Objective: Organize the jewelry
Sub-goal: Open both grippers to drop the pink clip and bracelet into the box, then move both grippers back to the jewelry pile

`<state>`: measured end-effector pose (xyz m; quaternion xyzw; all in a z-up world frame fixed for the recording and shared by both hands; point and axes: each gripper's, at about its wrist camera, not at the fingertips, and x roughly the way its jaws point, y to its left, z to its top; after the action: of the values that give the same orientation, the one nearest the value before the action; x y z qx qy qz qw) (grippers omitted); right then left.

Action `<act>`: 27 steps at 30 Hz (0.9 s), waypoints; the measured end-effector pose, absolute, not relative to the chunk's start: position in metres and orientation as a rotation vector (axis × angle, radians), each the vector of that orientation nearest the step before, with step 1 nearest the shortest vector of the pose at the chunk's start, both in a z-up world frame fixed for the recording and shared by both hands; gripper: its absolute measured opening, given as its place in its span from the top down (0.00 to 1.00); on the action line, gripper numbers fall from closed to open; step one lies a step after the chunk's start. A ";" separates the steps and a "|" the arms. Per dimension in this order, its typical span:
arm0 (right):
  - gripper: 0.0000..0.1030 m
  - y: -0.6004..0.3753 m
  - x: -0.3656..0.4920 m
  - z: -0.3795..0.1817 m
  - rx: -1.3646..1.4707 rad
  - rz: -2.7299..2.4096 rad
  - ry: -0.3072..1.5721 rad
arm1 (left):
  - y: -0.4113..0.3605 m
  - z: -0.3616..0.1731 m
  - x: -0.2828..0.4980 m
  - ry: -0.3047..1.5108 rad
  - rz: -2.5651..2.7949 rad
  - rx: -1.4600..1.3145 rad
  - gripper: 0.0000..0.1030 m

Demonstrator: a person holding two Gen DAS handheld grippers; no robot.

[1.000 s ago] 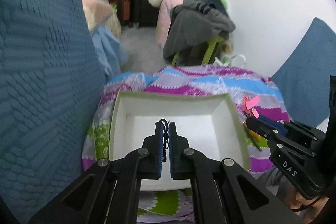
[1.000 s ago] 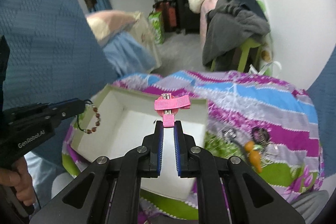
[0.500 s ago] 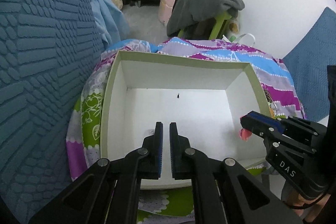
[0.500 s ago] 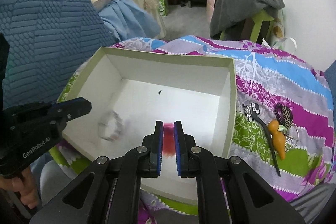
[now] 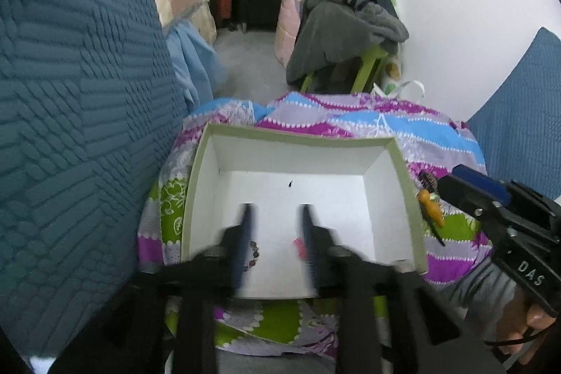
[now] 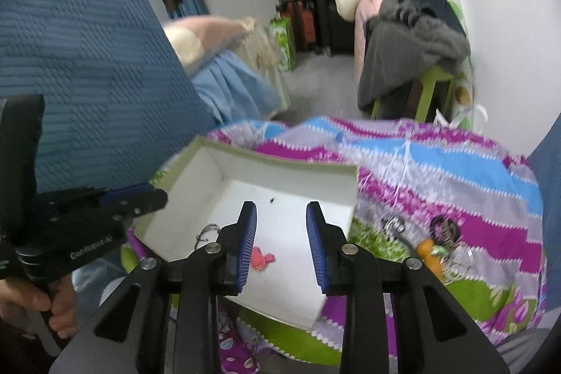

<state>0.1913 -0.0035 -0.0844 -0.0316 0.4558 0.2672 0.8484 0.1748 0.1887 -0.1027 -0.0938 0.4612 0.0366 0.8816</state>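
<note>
Both grippers tilt down over the white box (image 6: 196, 160), left gripper (image 5: 277, 209) and right gripper (image 6: 281, 209) jaws just opening, empty; beaded bracelet (image 5: 255, 254) and pink bow clip (image 6: 261, 259) lie inside below fingertips.

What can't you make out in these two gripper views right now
- Left wrist view: beaded bracelet in the white box, partly hidden by the blurred left gripper.
- Right wrist view: pink hair clip, blurred, shape unclear.
- Jewelry pile on the bedspread: pieces too small and tangled to identify.
</note>
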 end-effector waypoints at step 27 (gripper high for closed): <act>0.74 -0.160 0.166 -0.017 -0.014 0.505 0.759 | 0.044 -0.010 0.147 0.729 -0.010 -0.195 0.39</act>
<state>0.1664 -0.1598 -0.0166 -0.0068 0.3667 0.2437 0.8978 0.1472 0.0442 -0.0104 -0.0954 0.3561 -0.0050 0.9295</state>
